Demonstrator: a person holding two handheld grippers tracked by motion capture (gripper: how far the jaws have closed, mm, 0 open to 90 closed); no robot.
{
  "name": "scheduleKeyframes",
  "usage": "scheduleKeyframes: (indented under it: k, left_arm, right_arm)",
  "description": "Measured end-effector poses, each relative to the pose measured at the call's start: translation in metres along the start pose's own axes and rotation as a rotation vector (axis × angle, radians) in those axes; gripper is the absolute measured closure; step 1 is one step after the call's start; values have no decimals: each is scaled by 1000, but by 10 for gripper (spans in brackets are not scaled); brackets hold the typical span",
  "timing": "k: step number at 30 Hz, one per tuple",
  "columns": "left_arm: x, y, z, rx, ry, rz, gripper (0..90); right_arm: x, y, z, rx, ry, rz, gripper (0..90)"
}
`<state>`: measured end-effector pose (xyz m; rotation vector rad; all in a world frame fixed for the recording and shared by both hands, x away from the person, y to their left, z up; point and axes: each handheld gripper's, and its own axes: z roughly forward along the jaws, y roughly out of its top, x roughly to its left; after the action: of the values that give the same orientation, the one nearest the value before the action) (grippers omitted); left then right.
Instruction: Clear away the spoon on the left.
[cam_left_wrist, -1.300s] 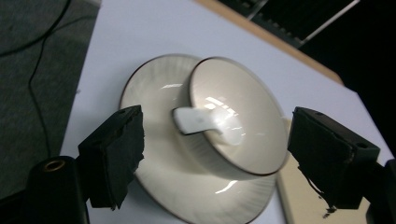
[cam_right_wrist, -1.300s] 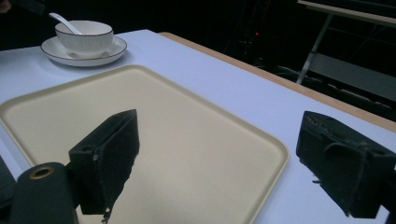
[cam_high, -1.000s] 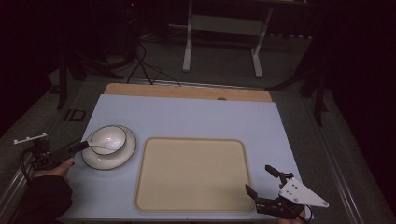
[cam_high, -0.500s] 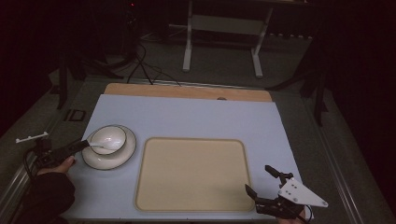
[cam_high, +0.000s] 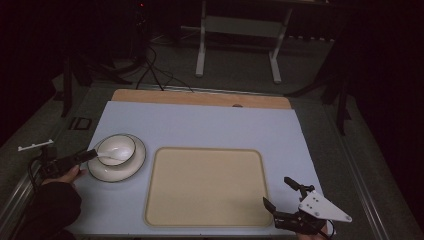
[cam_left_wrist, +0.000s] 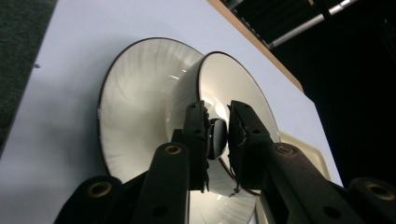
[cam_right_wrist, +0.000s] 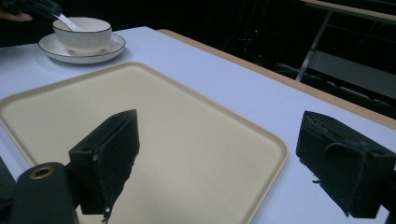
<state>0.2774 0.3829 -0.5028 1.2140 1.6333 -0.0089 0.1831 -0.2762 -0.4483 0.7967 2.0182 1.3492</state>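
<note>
White ceramic bowl (cam_high: 116, 149) sits on white saucer (cam_high: 131, 167), worktop left. Left gripper (cam_left_wrist: 217, 135) jaws clamped on white spoon handle (cam_left_wrist: 216, 132). Lift spoon straight up, judged. Right gripper (cam_right_wrist: 224, 158) jaws apart over beige tray (cam_right_wrist: 187, 140).

Dim room, black surroundings, table (cam_high: 210, 125) evenly lit, soft glare inside bowl (cam_left_wrist: 233, 88), near jaws blurred

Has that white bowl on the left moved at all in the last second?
No. The bowl sits centred on its saucer, left of the tan tray, as before. The left gripper holds a spoon in it.
</note>
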Motion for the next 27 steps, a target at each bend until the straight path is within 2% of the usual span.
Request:
scheduleKeyframes:
  k: [6, 9, 12, 15, 18, 21, 23, 27]
  left_arm:
    - [-15, 2, -1, 66, -19, 92, 837]
    - [-17, 2, -1, 99, -19, 118, 841]
    - [-18, 2, -1, 126, -28, 131, 847]
    - [-20, 2, -1, 129, -26, 125, 852]
    - [-24, 2, 0, 137, -17, 147, 853]
    - [-24, 1, 0, 148, -16, 153, 854]
    - [-24, 0, -1, 146, -15, 165, 854]
    - [-24, -1, -2, 140, -10, 156, 855]
  right_arm:
    - [0, 0, 0, 1, 0, 0, 134]
    - [0, 0, 1, 1, 0, 0, 134]
    - [0, 0, 1, 0, 0, 2, 134]
    - [0, 0, 1, 0, -1, 3, 134]
    - [0, 0, 1, 3, -2, -1, 134]
    - [0, 0, 1, 2, -1, -4, 134]
    - [0, 0, 1, 1, 0, -1, 134]
    - [-1, 0, 1, -2, 0, 4, 134]
